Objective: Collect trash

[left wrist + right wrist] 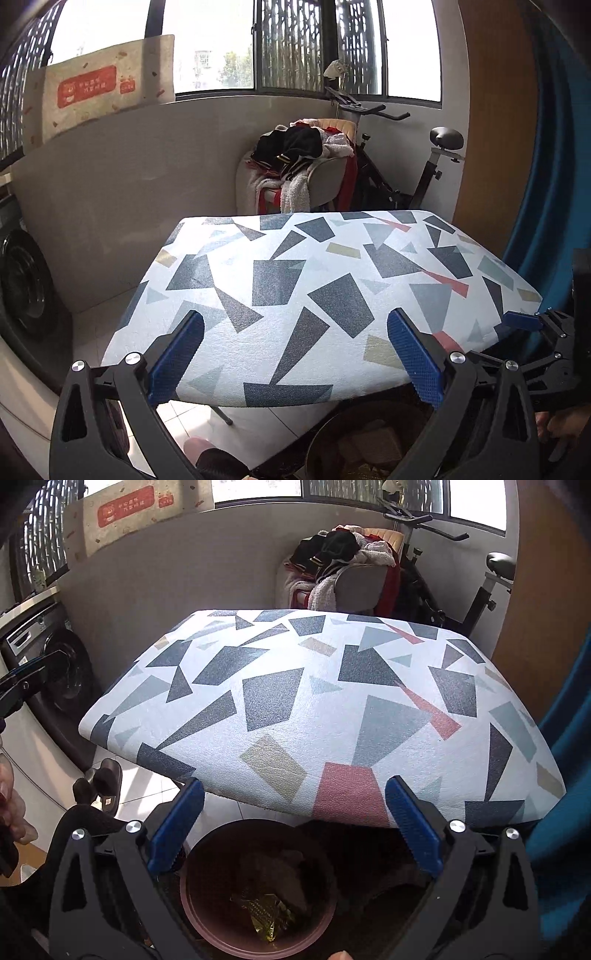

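Note:
A round brown trash bin (258, 890) stands on the floor below the near edge of the table (295, 701), which has a geometric-patterned cloth. Crumpled wrappers, one shiny gold (264, 912), lie inside the bin. My right gripper (293, 823) is open and empty, held right above the bin's mouth. My left gripper (295, 354) is open and empty over the near edge of the table (295, 280). The bin's rim (332, 432) shows at the bottom of the left wrist view. I see no trash on the tabletop.
A washing machine (55, 672) stands on the left. A chair piled with clothes (306, 162) and an exercise bike (413, 162) stand behind the table. A blue curtain (546, 184) hangs on the right. A dumbbell (98, 779) lies on the tiled floor.

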### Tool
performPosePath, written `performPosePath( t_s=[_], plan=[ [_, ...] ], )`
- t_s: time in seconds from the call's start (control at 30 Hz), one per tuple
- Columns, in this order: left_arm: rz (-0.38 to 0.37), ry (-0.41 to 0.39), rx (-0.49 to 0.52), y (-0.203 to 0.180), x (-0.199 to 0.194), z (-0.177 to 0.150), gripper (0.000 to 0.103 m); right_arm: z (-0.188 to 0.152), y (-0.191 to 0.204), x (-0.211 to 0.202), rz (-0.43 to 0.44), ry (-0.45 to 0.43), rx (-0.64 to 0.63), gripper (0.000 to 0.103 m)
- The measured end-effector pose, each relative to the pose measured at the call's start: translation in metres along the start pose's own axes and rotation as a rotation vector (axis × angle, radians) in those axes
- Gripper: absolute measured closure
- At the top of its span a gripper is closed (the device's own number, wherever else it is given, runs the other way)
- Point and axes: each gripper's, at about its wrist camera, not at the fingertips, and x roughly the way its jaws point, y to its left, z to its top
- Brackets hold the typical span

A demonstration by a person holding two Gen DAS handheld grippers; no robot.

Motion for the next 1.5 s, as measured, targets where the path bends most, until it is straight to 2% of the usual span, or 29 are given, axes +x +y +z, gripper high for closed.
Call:
performPosePath(
  t_s=[0.23,0.47,1.5],
  plan=[
    [-0.028,-0.042,-0.007,-0.003,-0.016,0.033,0.006,0.035,-0.009,-0.034,-0.004,-0.100,0.007,0.006],
    [-0.028,-0.072,0.005,-0.007,-0.029,0.044,0.006,0.051,-0.012,-0.054,-0.006,-0.158,0.000,0.006],
    [-0.038,-0.064,0.025,-0.012,-0.030,0.043,0.006,0.050,-0.015,-0.059,-0.017,-0.164,0.016,0.006]
  ],
)
